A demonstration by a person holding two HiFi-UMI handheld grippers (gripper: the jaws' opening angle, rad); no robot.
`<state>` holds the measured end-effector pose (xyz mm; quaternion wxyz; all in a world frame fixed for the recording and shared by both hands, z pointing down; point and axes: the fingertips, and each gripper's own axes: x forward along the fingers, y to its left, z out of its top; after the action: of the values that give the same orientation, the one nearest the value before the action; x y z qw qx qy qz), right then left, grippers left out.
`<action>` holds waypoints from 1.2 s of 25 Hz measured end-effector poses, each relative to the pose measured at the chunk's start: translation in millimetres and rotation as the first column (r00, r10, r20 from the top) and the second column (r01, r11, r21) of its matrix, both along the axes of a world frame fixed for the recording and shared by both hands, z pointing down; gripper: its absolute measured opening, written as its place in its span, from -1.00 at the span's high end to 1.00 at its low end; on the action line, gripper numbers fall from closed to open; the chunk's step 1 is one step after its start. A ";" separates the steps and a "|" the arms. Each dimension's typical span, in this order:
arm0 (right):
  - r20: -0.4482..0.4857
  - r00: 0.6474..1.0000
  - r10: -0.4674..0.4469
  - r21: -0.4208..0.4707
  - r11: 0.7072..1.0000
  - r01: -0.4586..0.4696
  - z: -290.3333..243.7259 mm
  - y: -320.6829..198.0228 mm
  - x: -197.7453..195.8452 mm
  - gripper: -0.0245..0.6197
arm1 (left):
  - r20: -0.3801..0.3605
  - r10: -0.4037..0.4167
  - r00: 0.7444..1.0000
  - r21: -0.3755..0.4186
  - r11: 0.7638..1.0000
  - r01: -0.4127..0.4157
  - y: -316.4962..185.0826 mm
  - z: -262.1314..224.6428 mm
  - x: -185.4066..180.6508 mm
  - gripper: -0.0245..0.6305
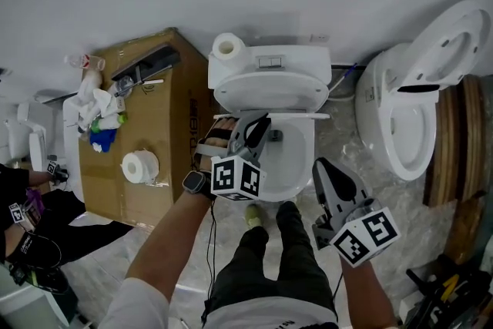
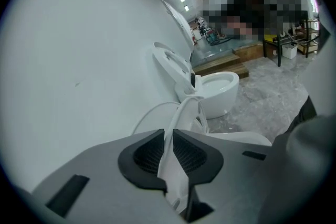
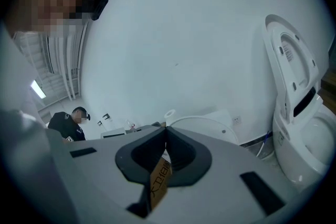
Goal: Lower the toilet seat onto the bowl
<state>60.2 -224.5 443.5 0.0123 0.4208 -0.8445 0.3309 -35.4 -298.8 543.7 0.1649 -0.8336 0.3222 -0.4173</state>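
A white toilet stands in the middle of the head view, with its tank (image 1: 269, 60) against the wall and its bowl (image 1: 291, 158) below. The lid (image 1: 269, 92) leans up against the tank. The thin white toilet seat (image 2: 185, 113) is raised, and my left gripper (image 1: 258, 125) is shut on its front edge. In the left gripper view the seat rim runs between the dark pads (image 2: 149, 155). My right gripper (image 1: 323, 169) hangs to the right of the bowl, shut and holding nothing; its jaws meet in the right gripper view.
A second white toilet (image 1: 400, 112) with raised lid stands at the right, with wooden boards (image 1: 454, 142) behind it. A cardboard box (image 1: 166, 127) with a paper roll (image 1: 139, 166) and clutter stands left of the toilet. Another roll (image 1: 226, 48) sits on the tank. A person (image 1: 31, 219) is at far left.
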 end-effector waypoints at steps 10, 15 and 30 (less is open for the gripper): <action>-0.025 0.999 0.044 -0.014 0.999 -0.045 7.7 53.7 1.8 0.88 | -0.021 0.093 0.995 -0.089 0.992 -0.094 95.2 24.5 9.2 0.74; -0.034 0.997 0.075 -0.017 0.997 -0.076 14.0 73.1 6.7 0.88 | -0.022 0.123 0.992 -0.130 0.984 -0.124 142.0 47.2 15.3 0.74; -0.075 0.987 0.141 -0.037 0.989 -0.144 61.1 117.3 17.6 0.88 | -0.063 0.159 0.985 -0.222 0.960 -0.169 232.6 116.3 23.8 0.74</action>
<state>77.8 -107.2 504.6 0.0277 0.4915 -0.8041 0.3334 -11.6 -66.2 659.9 0.0956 -0.8799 0.2059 -0.4173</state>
